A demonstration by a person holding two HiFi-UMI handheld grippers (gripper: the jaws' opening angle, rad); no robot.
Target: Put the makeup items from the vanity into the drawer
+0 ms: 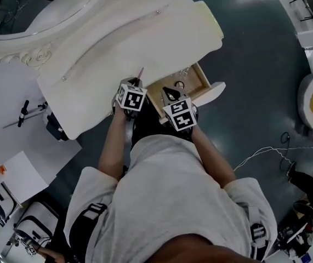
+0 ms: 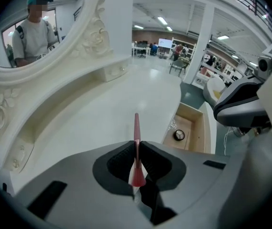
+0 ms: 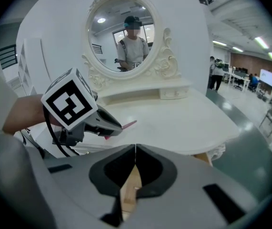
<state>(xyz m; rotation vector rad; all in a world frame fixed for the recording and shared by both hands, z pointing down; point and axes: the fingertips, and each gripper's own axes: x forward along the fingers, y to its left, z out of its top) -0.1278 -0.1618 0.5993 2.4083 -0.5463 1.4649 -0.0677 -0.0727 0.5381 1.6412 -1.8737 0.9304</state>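
My left gripper (image 1: 136,83) is shut on a slim pink-red makeup pencil (image 2: 136,142), whose tip sticks out ahead of the jaws over the white vanity top (image 2: 112,113). The same pencil (image 1: 140,73) shows in the head view just left of the open wooden drawer (image 1: 201,76). Inside the drawer (image 2: 206,128) lie a small round black item (image 2: 178,135) and a clear item (image 2: 172,124). My right gripper (image 1: 170,93) hovers over the drawer's near end, shut with nothing between its jaws (image 3: 135,149). In the right gripper view, the left gripper (image 3: 85,116) holds the pencil (image 3: 128,124).
An ornate oval mirror (image 3: 124,37) stands at the back of the vanity with a low shelf beneath it. A dark bag (image 1: 55,126) sits on the floor left of the vanity. At the right stand a round white stool (image 1: 309,100) and cables (image 1: 266,152).
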